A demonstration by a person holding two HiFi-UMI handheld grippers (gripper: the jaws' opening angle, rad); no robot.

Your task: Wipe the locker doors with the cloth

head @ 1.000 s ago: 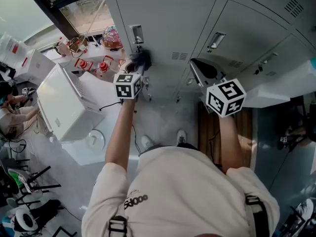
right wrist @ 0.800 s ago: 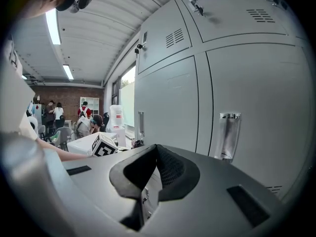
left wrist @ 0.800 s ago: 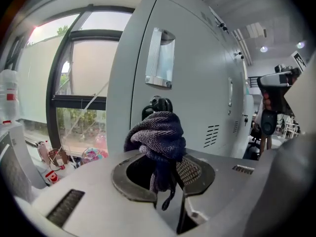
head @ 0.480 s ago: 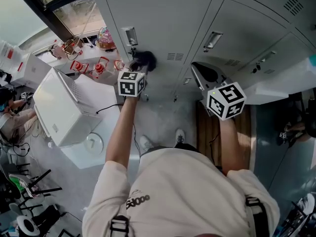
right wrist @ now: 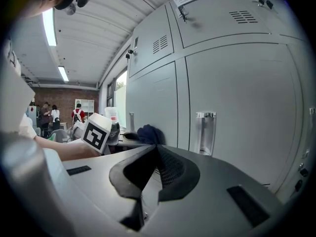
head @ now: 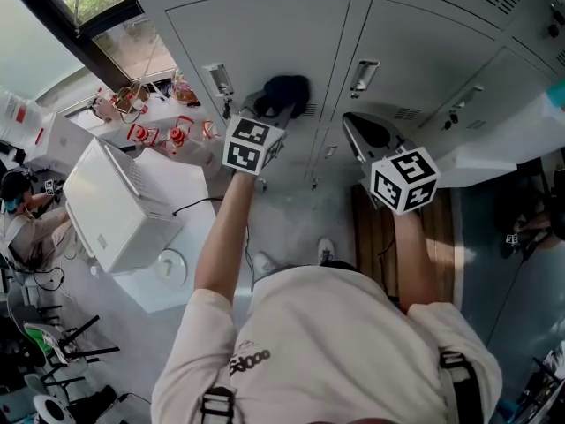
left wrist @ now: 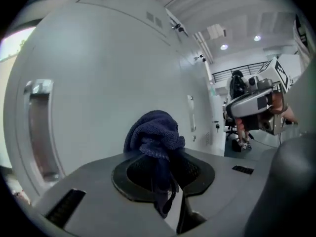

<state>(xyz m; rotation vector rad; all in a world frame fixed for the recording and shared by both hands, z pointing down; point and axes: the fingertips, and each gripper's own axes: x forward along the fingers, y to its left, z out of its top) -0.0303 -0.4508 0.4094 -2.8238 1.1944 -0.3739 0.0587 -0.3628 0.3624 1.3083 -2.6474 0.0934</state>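
Note:
A dark blue cloth (head: 287, 91) is bunched in my left gripper (head: 281, 106), which is shut on it and presses it against a grey locker door (head: 265, 38) beside the door's vents. In the left gripper view the cloth (left wrist: 154, 137) bulges out of the jaws against the door (left wrist: 98, 83), right of the chrome handle (left wrist: 39, 127). My right gripper (head: 364, 131) hangs shut and empty in front of the neighbouring door (head: 424, 60), not touching it. The right gripper view shows its jaws closed, with the cloth (right wrist: 148, 134) and the left gripper's marker cube (right wrist: 96, 135) beyond.
Chrome handles (head: 217, 78) (head: 364, 75) sit on the locker doors. A white box (head: 115, 206) and a table with red items (head: 154, 131) stand to the left. A wooden strip (head: 375, 228) lies on the floor at the right. People stand far off in the room (right wrist: 78, 113).
My left gripper has carried the cloth rightwards and up across the locker door, from beside the handle to near the vents. The right gripper has barely moved.

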